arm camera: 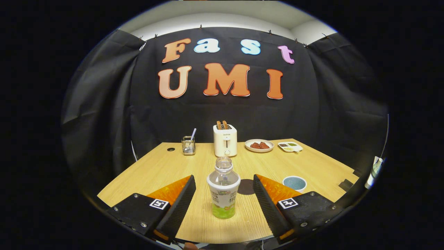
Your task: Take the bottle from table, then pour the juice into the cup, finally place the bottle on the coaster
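Observation:
A clear plastic bottle (223,189) with a white label and a little green juice at its bottom stands upright on the wooden table (166,170), uncapped. It is between the two fingers of my gripper (223,182), which is open, with a gap on each side of the bottle. A dark round coaster (247,186) lies just behind the bottle to its right, partly hidden by the right finger. A white cup (295,183) with a blue-grey inside stands beyond the right finger.
At the table's back stand a wire holder with a utensil (188,144), a white toaster with bread (225,140), a plate of brown food (259,145) and a small divided dish (290,147). A small dark hole (170,149) is at the back left.

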`<action>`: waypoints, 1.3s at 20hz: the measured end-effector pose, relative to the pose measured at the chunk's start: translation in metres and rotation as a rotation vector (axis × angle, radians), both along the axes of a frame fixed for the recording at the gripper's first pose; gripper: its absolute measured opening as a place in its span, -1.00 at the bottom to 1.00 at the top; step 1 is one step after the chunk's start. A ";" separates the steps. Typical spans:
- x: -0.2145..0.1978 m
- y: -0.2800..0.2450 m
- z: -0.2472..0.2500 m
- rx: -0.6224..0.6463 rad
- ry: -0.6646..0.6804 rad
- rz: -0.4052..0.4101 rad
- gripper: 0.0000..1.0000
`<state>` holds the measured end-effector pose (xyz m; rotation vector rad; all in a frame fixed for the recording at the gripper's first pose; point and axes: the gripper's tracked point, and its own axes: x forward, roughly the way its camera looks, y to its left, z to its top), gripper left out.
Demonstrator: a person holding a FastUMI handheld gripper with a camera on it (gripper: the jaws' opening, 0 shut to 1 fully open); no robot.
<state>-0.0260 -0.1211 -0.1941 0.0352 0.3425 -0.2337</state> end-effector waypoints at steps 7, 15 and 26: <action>0.006 -0.012 -0.032 -0.025 0.063 -0.020 0.98; 0.030 -0.014 -0.063 -0.014 0.111 -0.016 0.99; 0.046 -0.004 -0.087 -0.037 0.120 0.003 0.66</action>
